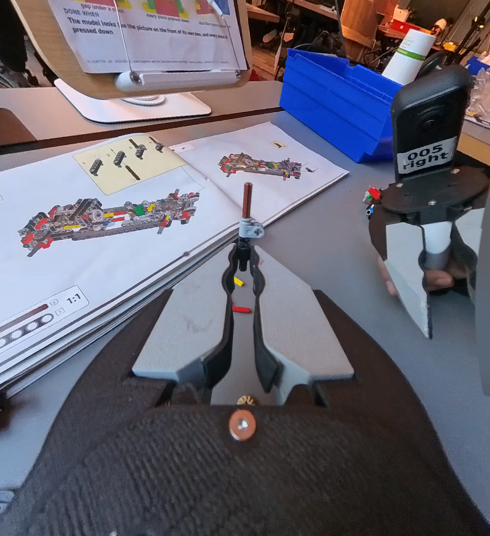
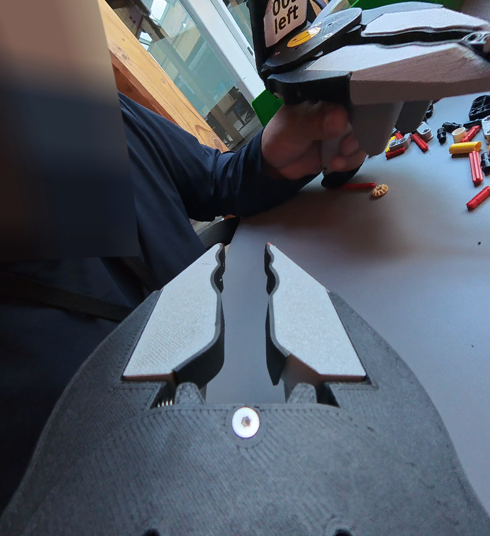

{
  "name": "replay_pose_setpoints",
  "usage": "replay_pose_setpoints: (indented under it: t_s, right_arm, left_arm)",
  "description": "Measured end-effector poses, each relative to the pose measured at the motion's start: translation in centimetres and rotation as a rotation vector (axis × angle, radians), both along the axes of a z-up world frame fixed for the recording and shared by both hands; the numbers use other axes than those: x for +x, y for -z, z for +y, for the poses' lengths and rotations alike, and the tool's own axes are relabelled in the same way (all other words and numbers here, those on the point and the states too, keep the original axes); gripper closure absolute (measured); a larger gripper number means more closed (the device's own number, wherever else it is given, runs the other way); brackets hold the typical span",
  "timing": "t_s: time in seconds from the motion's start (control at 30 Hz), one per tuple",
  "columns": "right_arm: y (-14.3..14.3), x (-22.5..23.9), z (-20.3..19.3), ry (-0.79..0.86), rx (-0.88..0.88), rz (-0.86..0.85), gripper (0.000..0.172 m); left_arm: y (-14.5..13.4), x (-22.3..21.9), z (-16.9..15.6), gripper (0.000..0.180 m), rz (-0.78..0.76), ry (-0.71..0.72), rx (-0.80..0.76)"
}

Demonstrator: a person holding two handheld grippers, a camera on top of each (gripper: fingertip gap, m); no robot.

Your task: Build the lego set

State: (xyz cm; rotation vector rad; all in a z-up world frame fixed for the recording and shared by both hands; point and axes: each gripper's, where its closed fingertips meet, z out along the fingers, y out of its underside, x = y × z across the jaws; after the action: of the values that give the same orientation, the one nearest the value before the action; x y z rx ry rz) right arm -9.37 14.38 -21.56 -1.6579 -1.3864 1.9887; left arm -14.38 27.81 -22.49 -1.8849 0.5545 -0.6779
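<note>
The left gripper [image 1: 244, 255] pinches a black connector [image 1: 243, 253] so its brown axle [image 1: 247, 199] stands clear beyond the fingertips, while the right gripper [image 2: 244, 255] hangs spread and empty.

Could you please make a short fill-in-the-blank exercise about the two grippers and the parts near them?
1. The left gripper is shut on a small black part that carries a grey connector and a ____ axle.
2. The right gripper is ____, with nothing between its fingers.
3. The bin behind the booklet is ____.

Missing words: brown; open; blue
</note>
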Motion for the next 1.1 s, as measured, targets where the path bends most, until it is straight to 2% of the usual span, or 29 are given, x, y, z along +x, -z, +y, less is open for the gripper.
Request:
replay_pose_setpoints:
  t_s: [0.37, 0.57, 0.63, 0.8, 1.1]
  right_arm:
    - [0.1, 0.0, -0.2, -0.015, -0.008, -0.003, 0.148]
    - [-0.2, 0.1, -0.1, -0.007, -0.002, 0.017, 0.150]
    - [-0.5, 0.1, 0.1, 0.007, -0.004, 0.033, 0.151]
    - [-1.1, 0.1, 1.1, 0.061, -0.008, 0.077, 0.151]
    - [-2.0, 0.5, 2.9, 0.200, 0.131, 0.148, 0.152]
  left_arm:
    - [-0.4, 0.0, -0.1, 0.175, 0.003, 0.002, 0.028]
    - [-3.1, 0.7, -1.2, 0.175, -0.068, 0.043, 0.105]
    - [-3.4, 0.9, -1.5, 0.175, -0.049, 0.048, 0.130]
    - [-2.5, 1.7, -2.0, 0.175, -0.031, 0.080, 0.083]
    - [-1.4, 2.6, -2.6, 0.175, 0.004, 0.128, 0.038]
